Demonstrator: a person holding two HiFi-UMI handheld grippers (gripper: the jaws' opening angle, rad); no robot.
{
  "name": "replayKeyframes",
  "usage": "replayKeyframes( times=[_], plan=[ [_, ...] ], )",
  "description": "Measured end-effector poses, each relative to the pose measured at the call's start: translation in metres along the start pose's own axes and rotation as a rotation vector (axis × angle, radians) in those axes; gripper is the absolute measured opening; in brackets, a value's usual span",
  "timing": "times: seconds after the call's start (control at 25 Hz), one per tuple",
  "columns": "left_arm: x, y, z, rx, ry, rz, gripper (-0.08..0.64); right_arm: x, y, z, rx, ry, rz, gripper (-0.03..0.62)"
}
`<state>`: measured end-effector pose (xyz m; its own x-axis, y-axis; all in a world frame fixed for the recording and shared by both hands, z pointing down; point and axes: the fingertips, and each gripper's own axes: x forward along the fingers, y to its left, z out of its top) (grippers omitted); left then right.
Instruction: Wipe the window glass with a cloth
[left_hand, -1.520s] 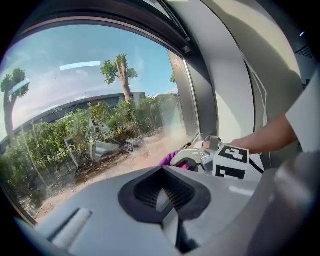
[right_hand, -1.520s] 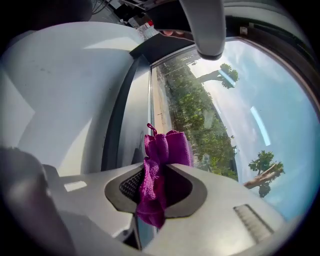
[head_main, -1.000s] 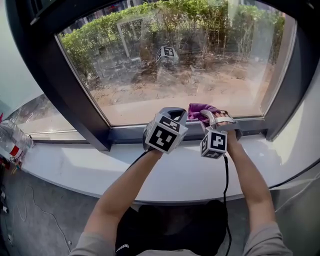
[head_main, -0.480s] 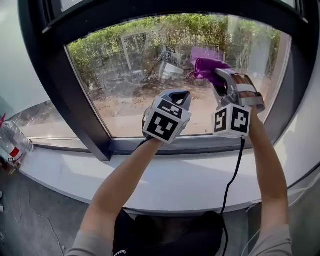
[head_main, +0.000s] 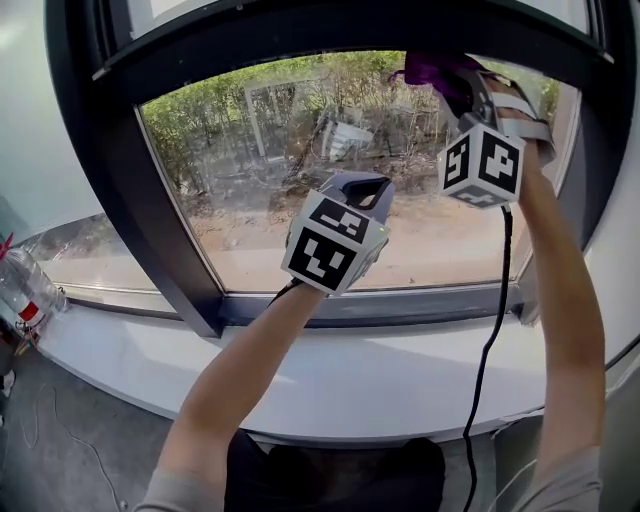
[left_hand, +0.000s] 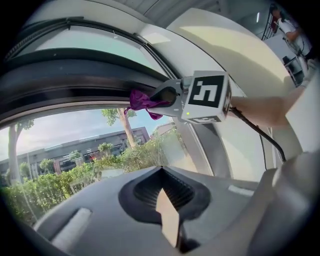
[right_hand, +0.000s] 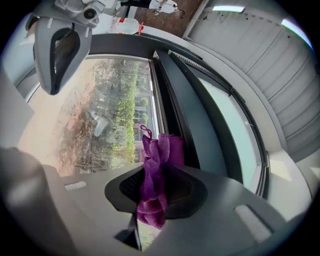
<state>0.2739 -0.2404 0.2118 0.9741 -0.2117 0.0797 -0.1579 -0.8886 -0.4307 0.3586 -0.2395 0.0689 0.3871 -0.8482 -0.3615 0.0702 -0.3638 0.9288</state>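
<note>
Right gripper (head_main: 462, 85), jaws pinching the cloth (head_main: 428, 68), has risen from the bottom edge of the glass (head_main: 260, 170) to its top edge. A downward stroke can probably start here. Left gripper (head_main: 358, 188), jaws pressed together and empty, hangs before mid-glass.

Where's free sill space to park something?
The white sill is bare between the plastic bottle and the left forearm, and also between that forearm and the hanging cable. Crowded: top right of the glass, where the right gripper holds the purple cloth.

Black top frame (head_main: 300, 38) close above; open glass (head_main: 250, 150) below.
</note>
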Motion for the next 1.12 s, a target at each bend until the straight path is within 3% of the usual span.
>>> replayKeyframes(
  times=[0.16,0.48,0.76,1.12],
  plan=[
    [0.002,-0.001,-0.009,-0.005,0.016,-0.001,0.000,0.005,0.007,-0.014,-0.017,0.024,0.034,0.101],
    [0.015,-0.009,-0.062,-0.031,0.087,-0.012,0.000,-0.023,0.088,-0.014,-0.014,-0.002,0.173,0.100],
    [0.027,-0.035,-0.104,-0.030,0.176,-0.062,0.000,-0.055,0.179,-0.026,0.051,-0.014,0.296,0.100],
    [0.034,-0.081,-0.180,-0.091,0.279,-0.129,0.000,-0.098,0.296,-0.032,0.123,0.010,0.444,0.100]
  ],
)
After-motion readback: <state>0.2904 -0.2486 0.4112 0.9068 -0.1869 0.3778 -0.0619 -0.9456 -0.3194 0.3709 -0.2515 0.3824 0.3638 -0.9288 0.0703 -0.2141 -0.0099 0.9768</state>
